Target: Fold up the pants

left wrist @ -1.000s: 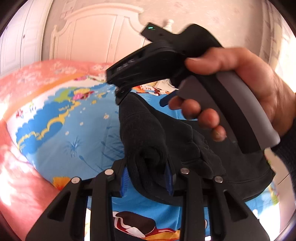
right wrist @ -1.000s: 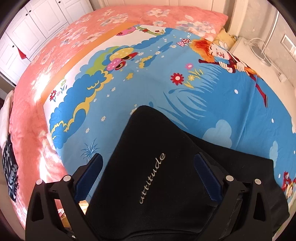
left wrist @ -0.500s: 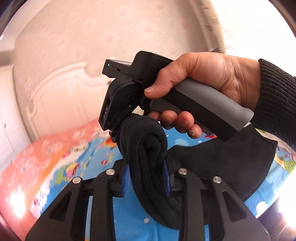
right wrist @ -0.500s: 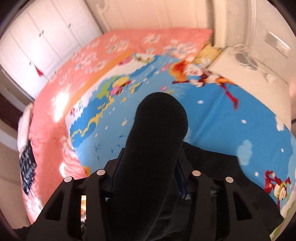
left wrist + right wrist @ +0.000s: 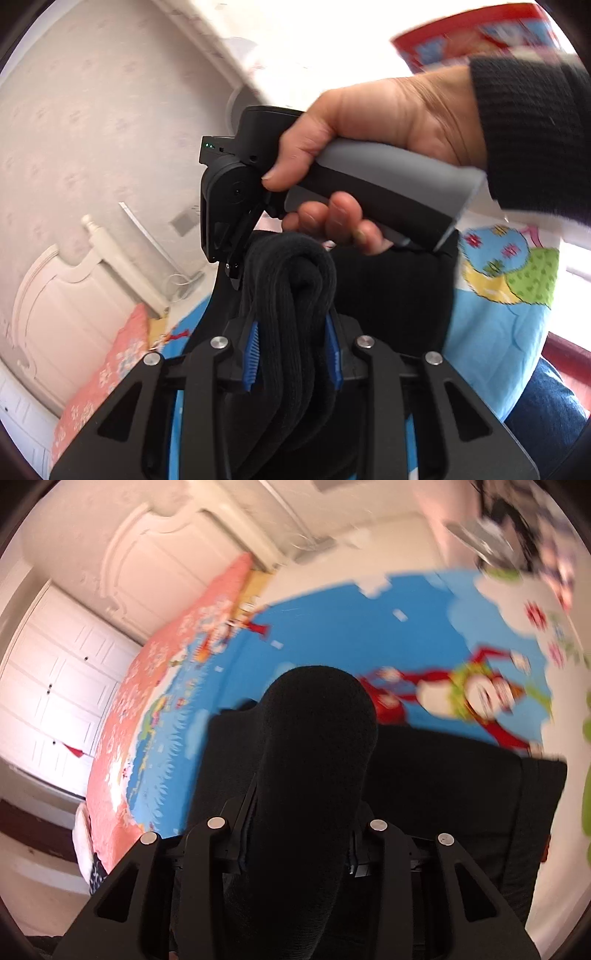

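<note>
Left wrist view. Your left gripper has its jaws closed on a thick bunched roll of the black pants; the blue pads press into the cloth on both sides. Just beyond, your right hand holds the right gripper by its grey handle, its tip at the same bunch of fabric. A second ago this camera looked down across the bed. Now it takes in wall, the white headboard and a bright window, so you have swung the gripper up and lifted the cloth with it. More black fabric hangs behind the bunch, in front of the cartoon sheet.

Right wrist view. A second ago these jaws stood wide apart over flat fabric printed with lettering. Now they are closed on a rounded hump of the pants that fills the gap, with the pads barely showing. The rest of the garment spreads dark behind it over the blue bedspread. White wardrobe doors stand at left. The picture is motion-blurred, so you are mid-swing.

Reading: both grippers now carry one end of the pants clear of the bed. I judge this the carry-over of a fold. Next, bring the held end down squarely onto the part lying flat.
</note>
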